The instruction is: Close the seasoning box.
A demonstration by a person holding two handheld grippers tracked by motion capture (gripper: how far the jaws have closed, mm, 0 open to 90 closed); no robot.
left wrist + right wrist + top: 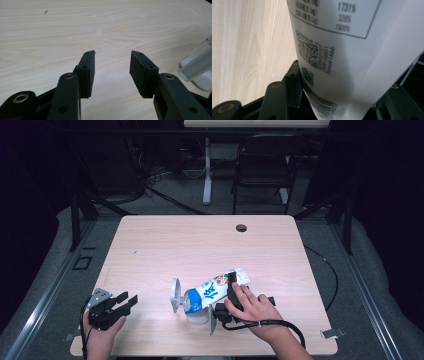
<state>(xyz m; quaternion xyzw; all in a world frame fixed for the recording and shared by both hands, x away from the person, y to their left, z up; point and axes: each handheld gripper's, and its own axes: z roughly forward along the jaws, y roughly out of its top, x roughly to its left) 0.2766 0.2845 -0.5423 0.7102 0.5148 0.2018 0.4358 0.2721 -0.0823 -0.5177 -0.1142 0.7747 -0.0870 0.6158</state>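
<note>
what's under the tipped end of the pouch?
A white container sits under the blue end of the pouch, which the right tool grips tilted over it. A grey disc stands beside it. The container's contents are covered by the pouch.

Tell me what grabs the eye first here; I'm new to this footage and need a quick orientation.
The blue-and-white pouch stands out, tilted near the table's front middle, its lower end at a white holder. The right gripper has its fingers on either side of the pouch. The left gripper rests near the front left corner, its fingers apart with nothing between them.
</note>
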